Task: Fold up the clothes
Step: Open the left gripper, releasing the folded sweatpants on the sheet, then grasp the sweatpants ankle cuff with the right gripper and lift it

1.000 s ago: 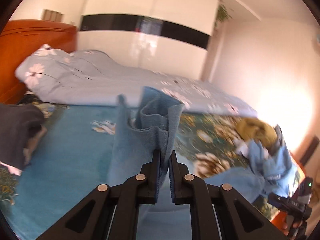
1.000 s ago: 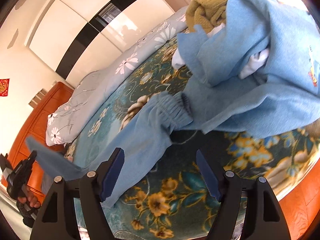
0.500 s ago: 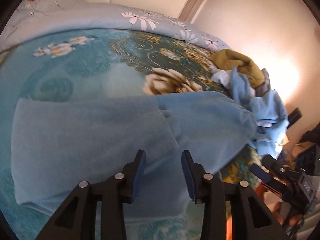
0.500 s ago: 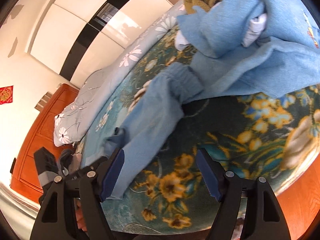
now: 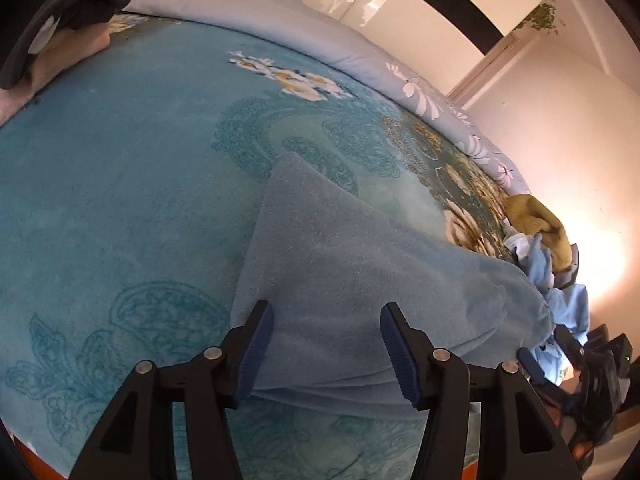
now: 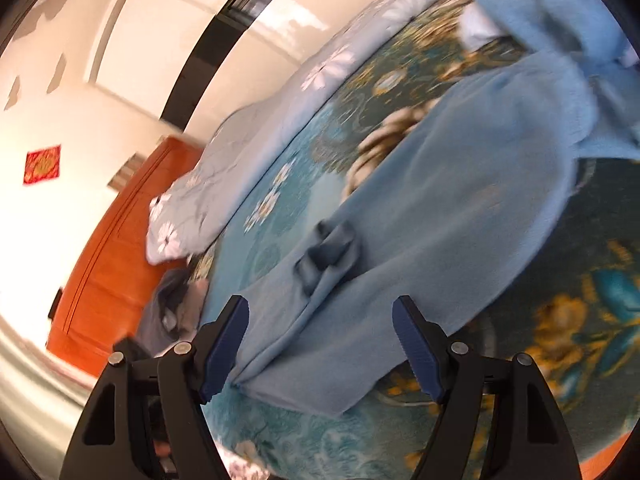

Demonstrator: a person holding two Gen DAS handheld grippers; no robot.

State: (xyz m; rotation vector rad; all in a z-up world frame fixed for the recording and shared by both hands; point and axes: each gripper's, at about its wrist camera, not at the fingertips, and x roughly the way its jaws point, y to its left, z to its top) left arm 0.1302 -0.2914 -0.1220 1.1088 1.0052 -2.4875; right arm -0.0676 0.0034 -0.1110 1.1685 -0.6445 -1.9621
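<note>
1. The left gripper (image 5: 326, 354) hangs low over the near edge of the bed with its jaws apart; they have just been opening. The near part of the folded light blue garment (image 5: 360, 280) lies between its blue pads, but the pads do not press on it.
2. The right gripper (image 6: 320, 346) stands wide open and holds nothing. The near corner of the same light blue garment (image 6: 420, 248) shows between its fingers, lying flat on the bed and apart from the pads.
3. The garment is doubled over on the teal floral bedspread (image 5: 120, 200). In the left wrist view it runs from a far corner toward the near edge and away to the right.
4. In the right wrist view a small darker fold or loop (image 6: 328, 252) stands up on the garment's left part. That view is blurred, so finer detail is unclear.
5. At the far right end of the bed sits a pile of clothes (image 5: 556, 272), light blue pieces with a mustard-yellow item (image 5: 536, 220) on top. The garment's right end reaches close to it.
6. A pale blue quilt with white flowers (image 5: 300, 32) lies along the far side of the bed.
7. A dark garment (image 5: 68, 8) lies at the far left corner.
8. An orange wooden headboard (image 6: 116, 248) shows at the left in the right wrist view.
</note>
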